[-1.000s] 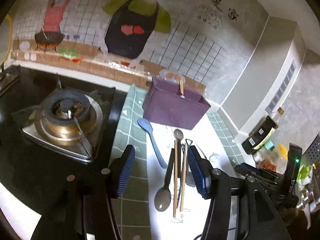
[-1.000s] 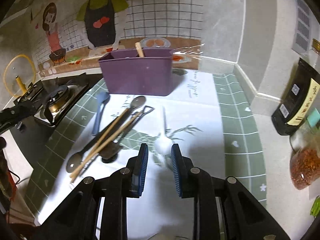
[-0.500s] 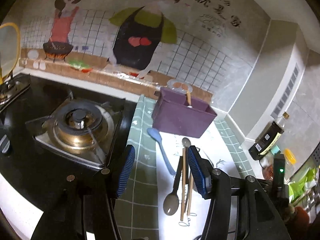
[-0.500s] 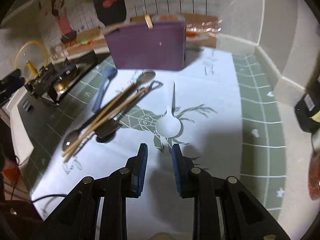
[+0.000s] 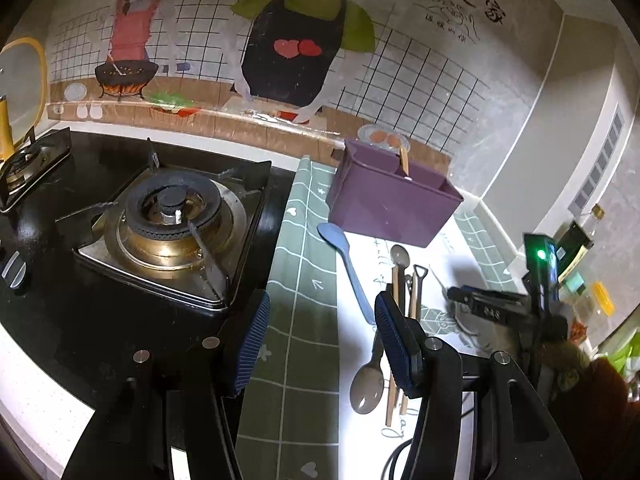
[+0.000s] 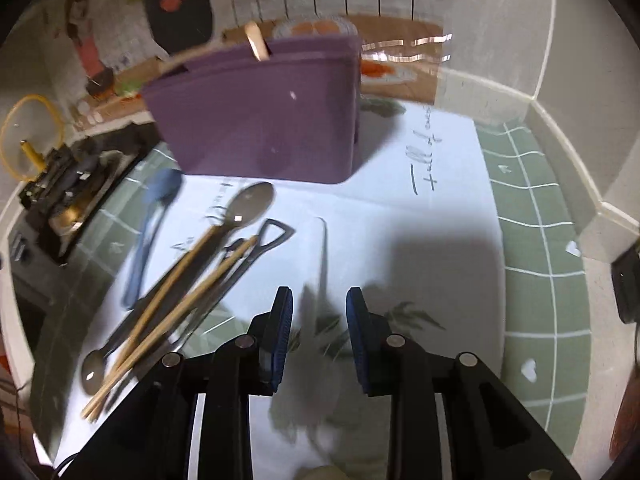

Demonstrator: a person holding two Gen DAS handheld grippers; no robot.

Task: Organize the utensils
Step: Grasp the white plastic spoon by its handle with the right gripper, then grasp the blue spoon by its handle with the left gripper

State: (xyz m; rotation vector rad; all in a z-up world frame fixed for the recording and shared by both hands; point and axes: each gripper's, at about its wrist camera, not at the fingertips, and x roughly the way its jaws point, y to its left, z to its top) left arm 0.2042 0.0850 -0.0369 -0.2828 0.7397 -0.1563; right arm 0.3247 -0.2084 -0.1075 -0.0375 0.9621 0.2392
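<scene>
A purple utensil holder [image 5: 392, 200] [image 6: 260, 112] stands at the back of the mat with one wooden handle [image 6: 256, 46] in it. In front of it lie a blue spoon [image 5: 346, 264] [image 6: 148, 224], grey spoons [image 6: 252, 204], wooden chopsticks [image 6: 176, 304] and a black utensil [image 6: 272, 236]. A white spoon lies on the mat, its handle [image 6: 323, 256] running down between the fingers of my right gripper [image 6: 319, 324]. The gripper is open and low over the spoon. My left gripper [image 5: 320, 336] is open and empty, above the green mat left of the pile.
A black gas stove [image 5: 160, 220] with a burner lies left of the green-and-white mat [image 5: 304, 248]. A dark sauce bottle [image 5: 576, 244] and jars stand at the right by the wall. The right gripper also shows in the left wrist view [image 5: 492, 312].
My right gripper has moved forward and down, so the white spoon now lies between its fingers. My left gripper has risen and pulled back.
</scene>
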